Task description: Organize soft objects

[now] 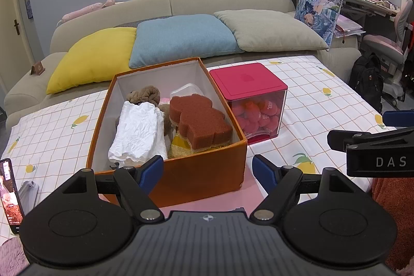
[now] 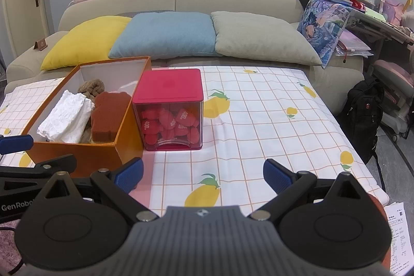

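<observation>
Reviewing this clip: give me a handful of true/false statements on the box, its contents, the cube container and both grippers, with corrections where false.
1. The orange box is closed with a lid. False: it is open on top.
2. A brown sponge lies inside the box beside a white crumpled cloth. True.
3. The red-lidded cube container stands on the sofa. False: it stands on the lemon-print tablecloth, next to the box.
4. The left gripper holds the sponge. False: it is open and empty.
5. The right gripper is open and empty. True.
</observation>
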### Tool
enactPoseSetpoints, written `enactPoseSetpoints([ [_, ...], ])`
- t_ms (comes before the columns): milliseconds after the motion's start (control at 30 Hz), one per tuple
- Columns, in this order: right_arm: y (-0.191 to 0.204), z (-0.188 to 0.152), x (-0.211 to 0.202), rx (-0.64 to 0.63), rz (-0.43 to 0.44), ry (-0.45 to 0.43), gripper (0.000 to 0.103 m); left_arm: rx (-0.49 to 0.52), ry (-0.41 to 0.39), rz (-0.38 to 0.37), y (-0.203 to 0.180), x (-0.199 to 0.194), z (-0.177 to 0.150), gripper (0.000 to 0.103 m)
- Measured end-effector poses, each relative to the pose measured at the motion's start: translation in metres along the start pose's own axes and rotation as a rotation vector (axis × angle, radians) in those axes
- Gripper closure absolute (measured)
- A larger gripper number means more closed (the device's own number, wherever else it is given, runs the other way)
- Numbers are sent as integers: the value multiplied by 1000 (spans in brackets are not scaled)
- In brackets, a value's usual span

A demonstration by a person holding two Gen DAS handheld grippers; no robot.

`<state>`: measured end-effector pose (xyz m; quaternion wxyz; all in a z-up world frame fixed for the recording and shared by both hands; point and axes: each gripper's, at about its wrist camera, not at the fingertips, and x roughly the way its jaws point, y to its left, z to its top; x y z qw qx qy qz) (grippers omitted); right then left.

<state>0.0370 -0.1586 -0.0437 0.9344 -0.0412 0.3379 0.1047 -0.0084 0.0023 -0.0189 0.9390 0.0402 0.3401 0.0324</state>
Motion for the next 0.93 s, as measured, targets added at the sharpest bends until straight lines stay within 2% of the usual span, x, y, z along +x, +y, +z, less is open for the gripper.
enactPoseSetpoints([
  [933, -2, -1, 2, -5, 8, 16, 6, -5, -10, -21, 1, -4, 1, 12],
])
